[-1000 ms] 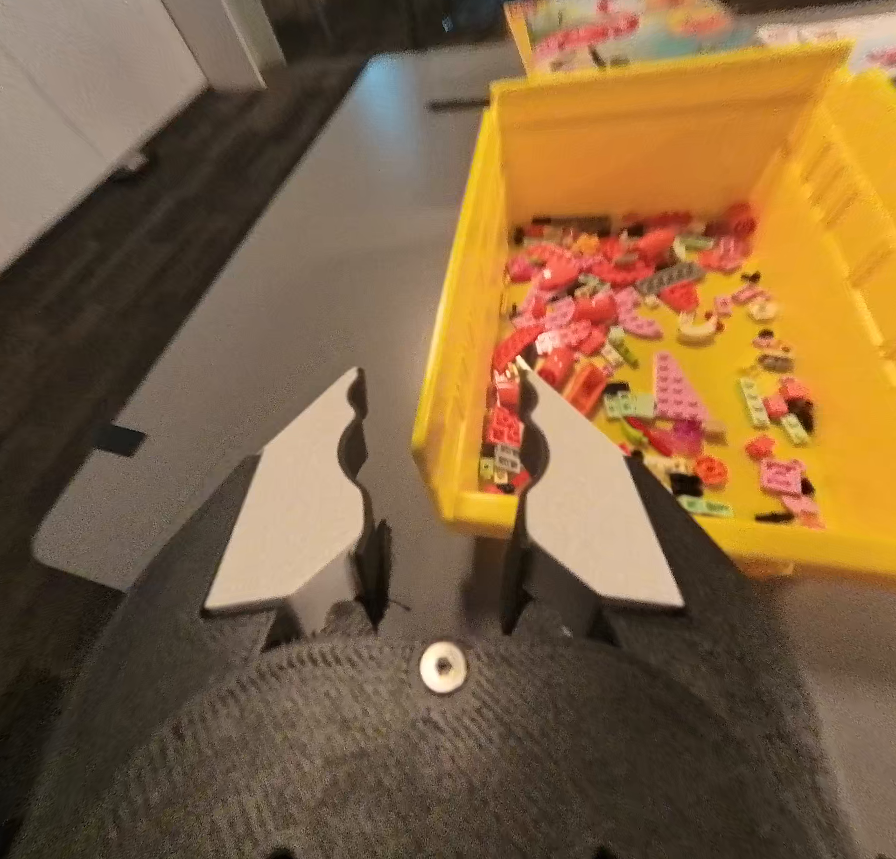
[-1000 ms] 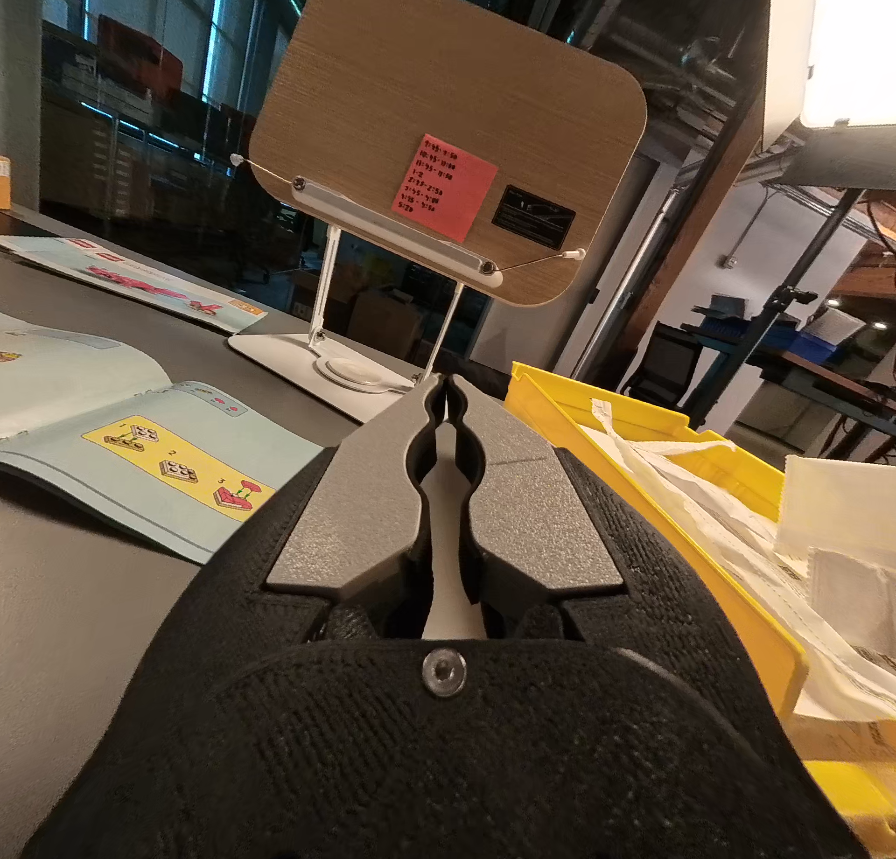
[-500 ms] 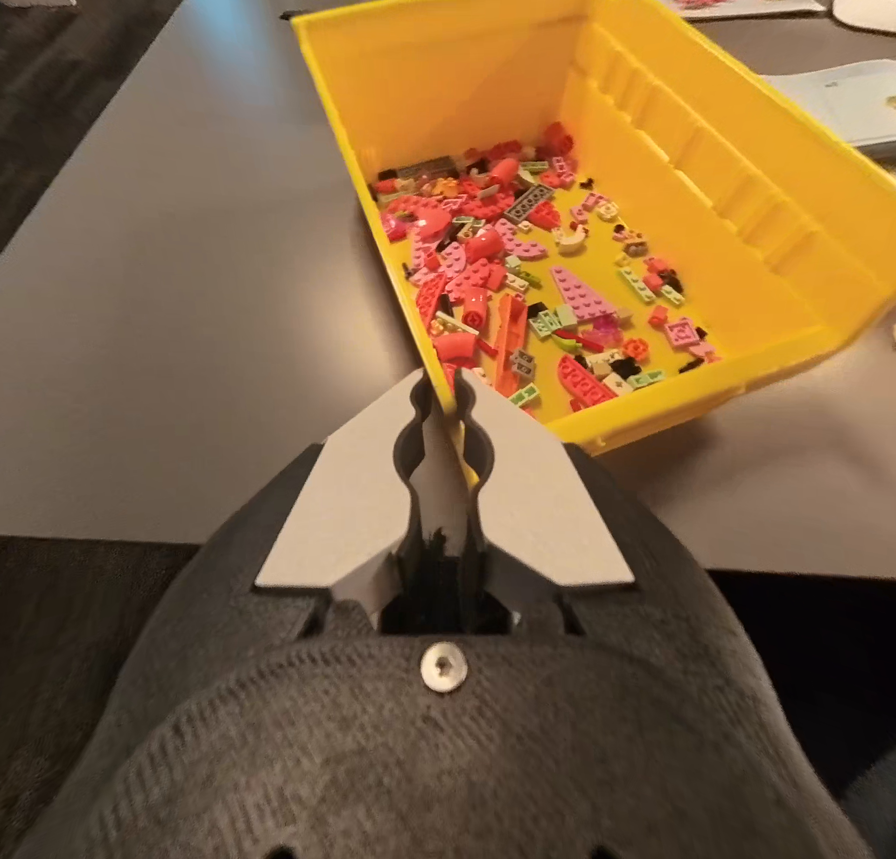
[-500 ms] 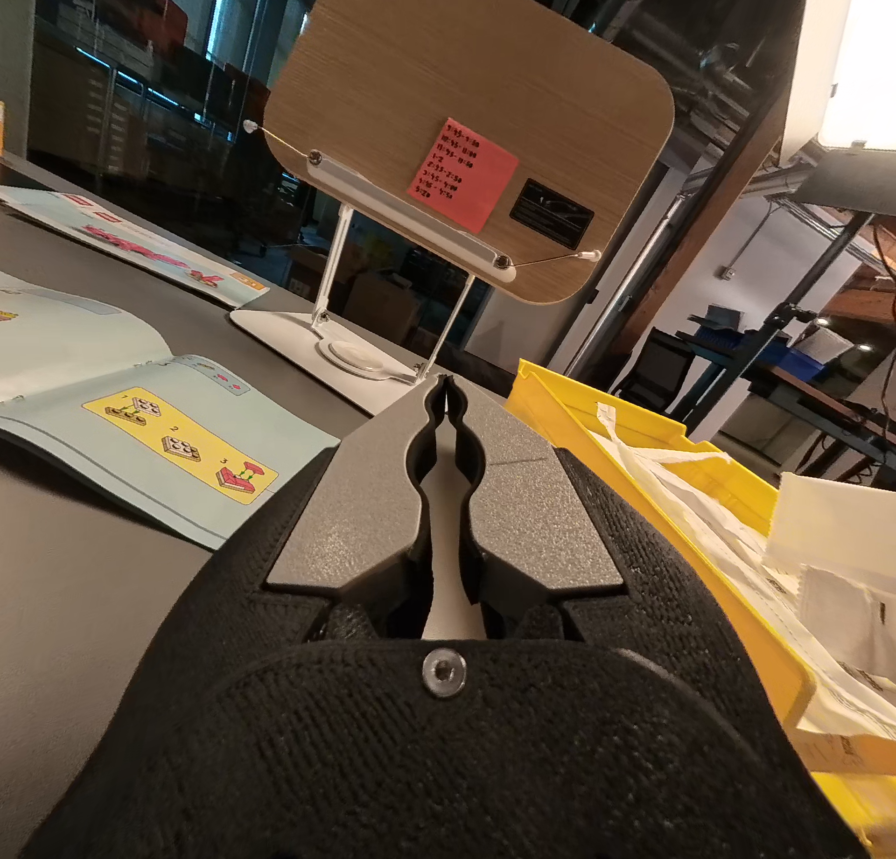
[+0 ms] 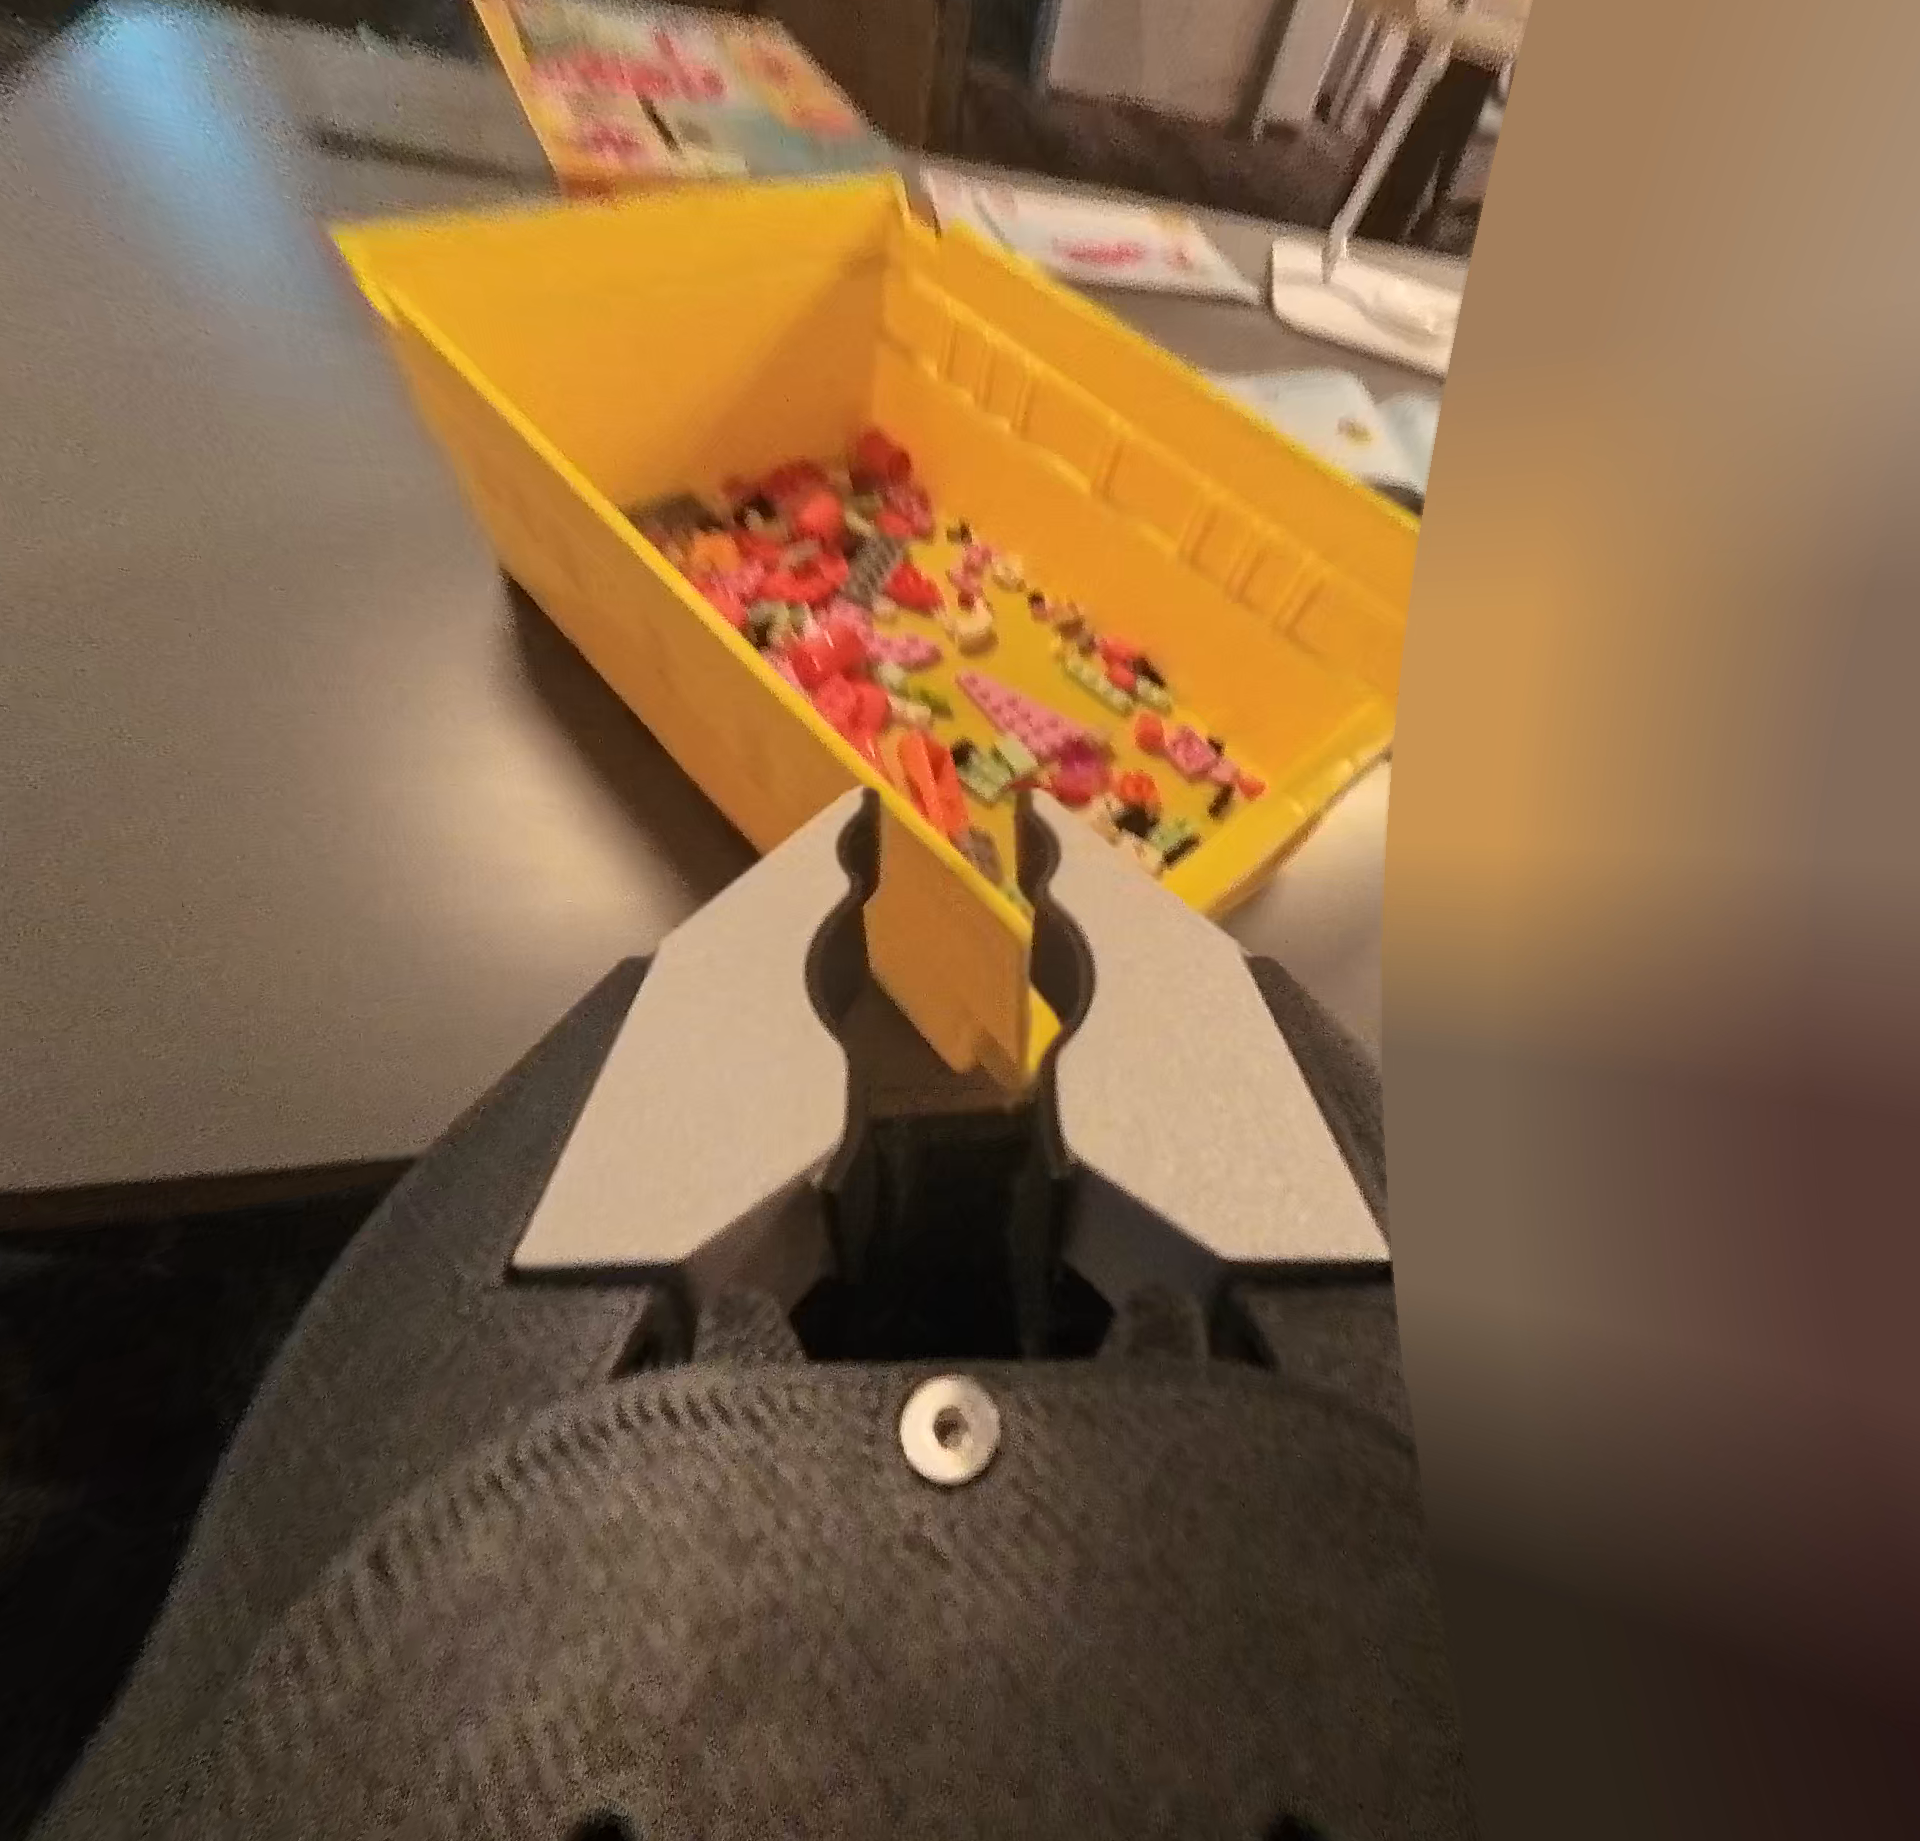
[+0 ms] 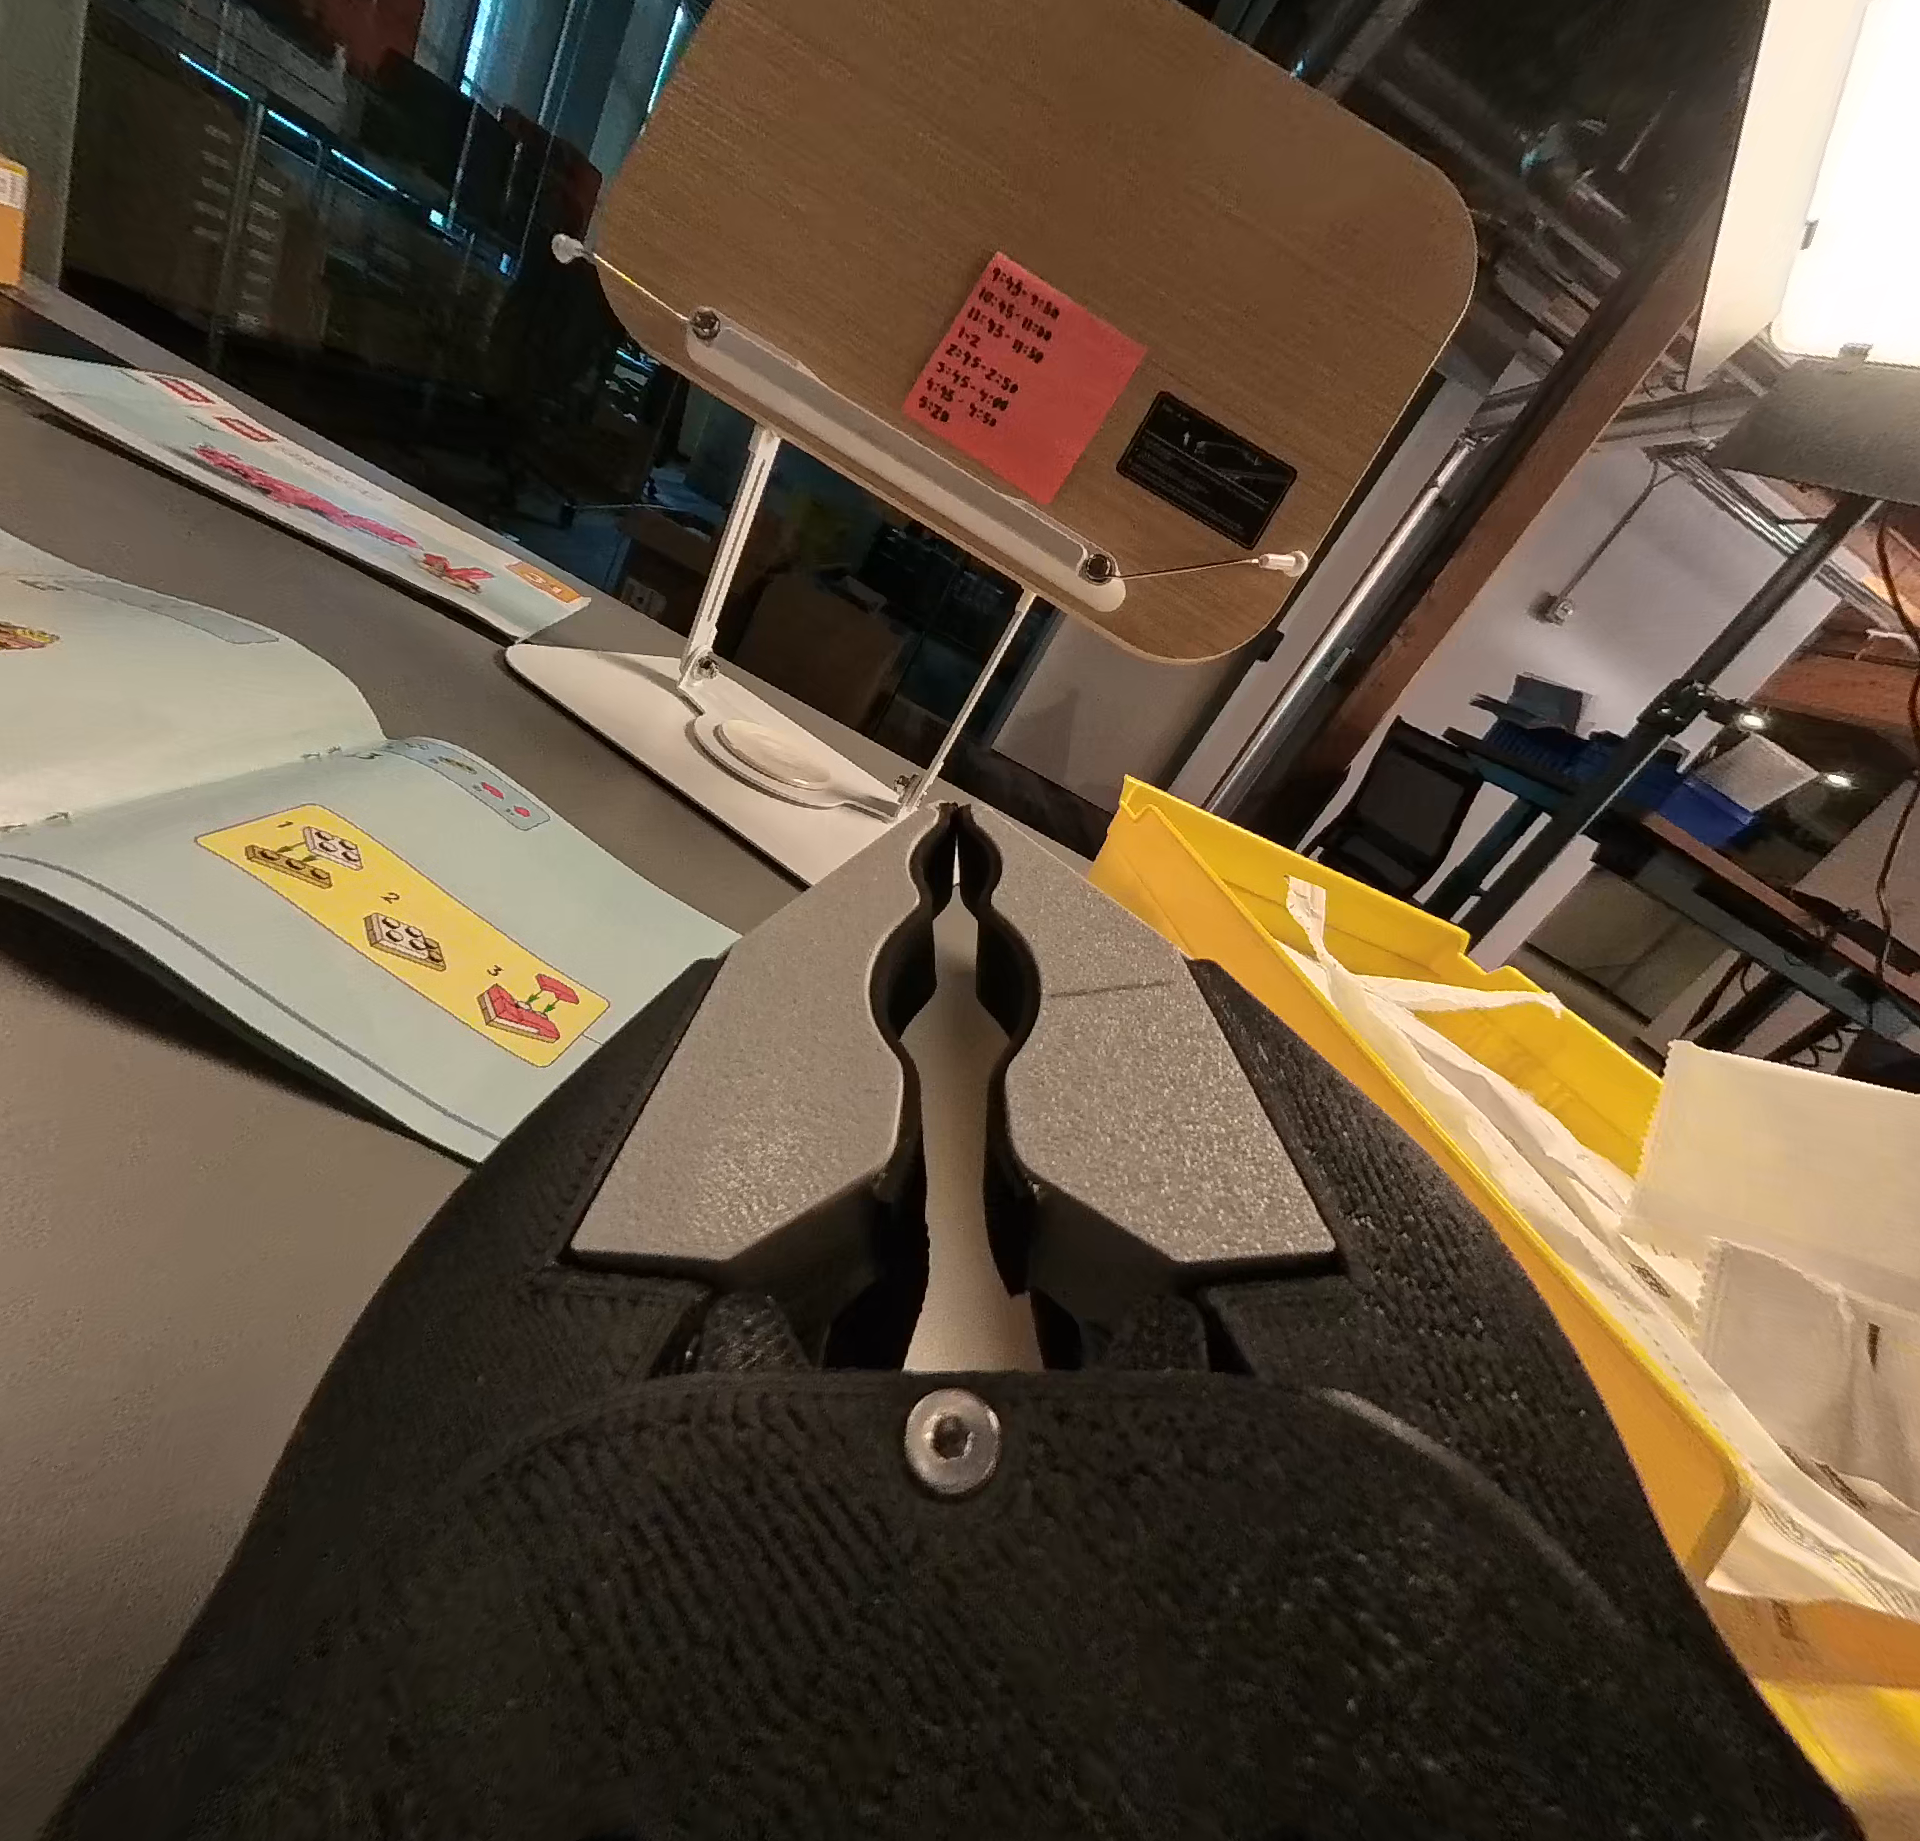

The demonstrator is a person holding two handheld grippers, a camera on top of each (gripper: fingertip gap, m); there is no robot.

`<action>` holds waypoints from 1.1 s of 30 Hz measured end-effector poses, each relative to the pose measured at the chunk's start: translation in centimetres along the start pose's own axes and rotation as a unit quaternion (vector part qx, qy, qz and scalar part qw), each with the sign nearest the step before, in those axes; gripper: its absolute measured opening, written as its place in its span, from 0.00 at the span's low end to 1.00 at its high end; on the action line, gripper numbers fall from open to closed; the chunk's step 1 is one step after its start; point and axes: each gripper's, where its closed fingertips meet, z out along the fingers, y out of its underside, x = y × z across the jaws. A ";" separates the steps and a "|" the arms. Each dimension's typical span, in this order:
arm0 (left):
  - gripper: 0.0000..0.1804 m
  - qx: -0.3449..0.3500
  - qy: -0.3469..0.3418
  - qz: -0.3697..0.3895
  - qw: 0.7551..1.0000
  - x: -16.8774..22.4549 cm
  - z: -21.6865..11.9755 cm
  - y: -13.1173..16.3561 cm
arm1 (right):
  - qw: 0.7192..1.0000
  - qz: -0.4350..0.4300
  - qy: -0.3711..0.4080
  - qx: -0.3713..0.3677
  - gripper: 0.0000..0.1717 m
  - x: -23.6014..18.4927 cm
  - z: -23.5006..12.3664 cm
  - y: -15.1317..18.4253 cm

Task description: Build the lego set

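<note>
Left wrist view: left gripper [image 5: 951,835] clamped on near corner wall of yellow bin [image 5: 665,357]; loose toy bricks [image 5: 894,638] just ahead, inside. Right wrist view: right gripper [image 6: 954,823] clenched, empty; instruction booklet [image 6: 312,918] leftward, second yellow bin [image 6: 1351,970] rightward.

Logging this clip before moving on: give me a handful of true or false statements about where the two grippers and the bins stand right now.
1. The left gripper has a corner of the yellow bin between its fingers. True.
2. That bin is empty. False: small toy bricks, mostly red and pink, lie on its floor.
3. The right gripper is wide open. False: its fingertips meet, with nothing between them.
4. An open instruction booklet lies on the table left of the right gripper. True.
5. The wooden stand carries a blue note. False: the note is red-pink.
</note>
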 end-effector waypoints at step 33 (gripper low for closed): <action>0.04 -0.592 0.025 0.176 0.786 -3.0 14.5 4.6 | 0.998 0.050 -0.038 0.025 0.00 -0.8 0.0 -0.8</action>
